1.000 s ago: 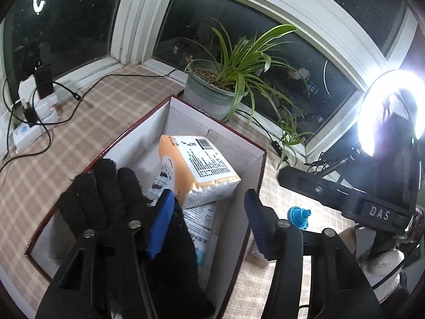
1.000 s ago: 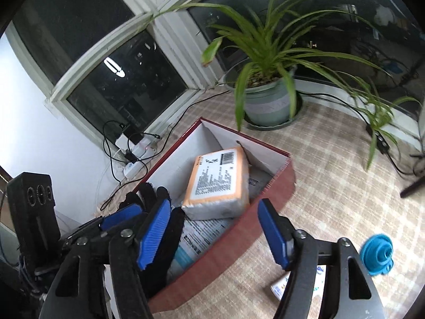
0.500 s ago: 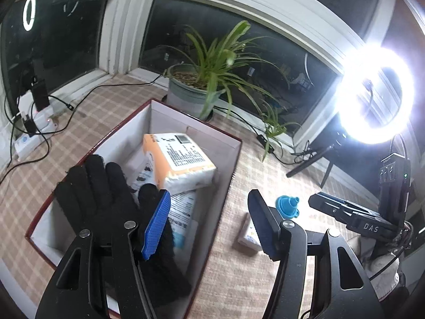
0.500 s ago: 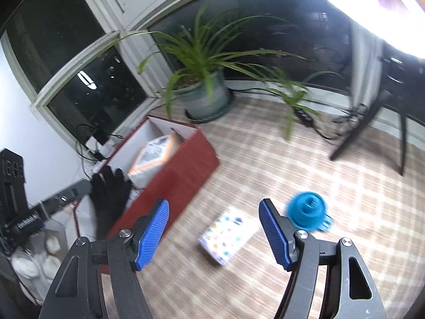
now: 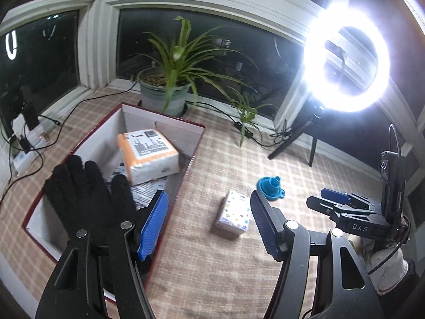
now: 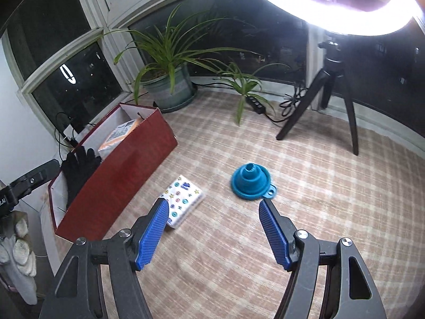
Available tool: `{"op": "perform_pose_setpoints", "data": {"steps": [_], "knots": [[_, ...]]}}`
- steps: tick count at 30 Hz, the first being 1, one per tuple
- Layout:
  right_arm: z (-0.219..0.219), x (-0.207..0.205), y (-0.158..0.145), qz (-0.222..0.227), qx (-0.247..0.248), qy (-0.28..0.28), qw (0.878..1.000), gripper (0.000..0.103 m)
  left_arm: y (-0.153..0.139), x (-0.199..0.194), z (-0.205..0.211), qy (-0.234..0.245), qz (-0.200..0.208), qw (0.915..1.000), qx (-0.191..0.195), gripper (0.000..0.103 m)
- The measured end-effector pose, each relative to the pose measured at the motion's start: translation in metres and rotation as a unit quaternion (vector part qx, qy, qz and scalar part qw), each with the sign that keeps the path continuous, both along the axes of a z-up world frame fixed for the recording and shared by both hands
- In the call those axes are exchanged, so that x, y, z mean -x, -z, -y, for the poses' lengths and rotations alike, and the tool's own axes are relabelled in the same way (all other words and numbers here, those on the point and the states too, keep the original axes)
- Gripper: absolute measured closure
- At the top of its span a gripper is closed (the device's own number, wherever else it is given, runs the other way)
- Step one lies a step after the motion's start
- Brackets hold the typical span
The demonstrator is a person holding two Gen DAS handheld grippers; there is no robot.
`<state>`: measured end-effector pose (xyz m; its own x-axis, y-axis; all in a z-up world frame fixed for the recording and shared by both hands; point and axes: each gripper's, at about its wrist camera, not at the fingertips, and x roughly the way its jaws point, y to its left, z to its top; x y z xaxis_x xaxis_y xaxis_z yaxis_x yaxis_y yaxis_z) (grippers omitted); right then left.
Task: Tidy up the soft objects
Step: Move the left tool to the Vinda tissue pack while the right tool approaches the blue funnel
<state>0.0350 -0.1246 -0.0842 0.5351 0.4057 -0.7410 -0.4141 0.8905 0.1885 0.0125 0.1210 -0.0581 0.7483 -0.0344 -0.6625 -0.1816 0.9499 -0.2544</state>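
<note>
A red box (image 5: 195, 143) (image 6: 124, 164) holds an orange tissue pack (image 5: 148, 154) and a flat printed pack beneath it. A black glove (image 5: 87, 199) (image 6: 78, 168) drapes over the box's near edge, beside my left gripper's left finger. My left gripper (image 5: 209, 226) is open and empty above the box's right wall. A small white tissue pack with coloured dots (image 5: 233, 214) (image 6: 183, 200) lies on the checked cloth. My right gripper (image 6: 213, 235) is open and empty just in front of it.
A blue funnel (image 6: 251, 182) (image 5: 269, 184) sits right of the small pack. A potted spider plant (image 6: 170, 85), a ring light on a tripod (image 6: 332, 79), a power strip and cables stand at the back by the window.
Both grippers have pulled back and swung right from the box. The right one now faces the small pack and funnel. The glove stays draped on the box edge.
</note>
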Motion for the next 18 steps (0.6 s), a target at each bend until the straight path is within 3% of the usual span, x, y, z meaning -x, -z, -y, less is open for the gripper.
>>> {"op": "perform_pose_setpoints", "data": {"steps": [7, 18], "knots": [[0.013, 0.008, 0.009, 0.015, 0.022, 0.014, 1.000, 0.036, 0.007, 0.000, 0.024, 0.023, -0.008, 0.9997, -0.003, 0.034], [0.017, 0.013, 0.020, 0.043, 0.062, 0.009, 0.997, 0.036, 0.047, -0.008, 0.066, 0.076, -0.052, 0.9957, -0.005, 0.034]]}}
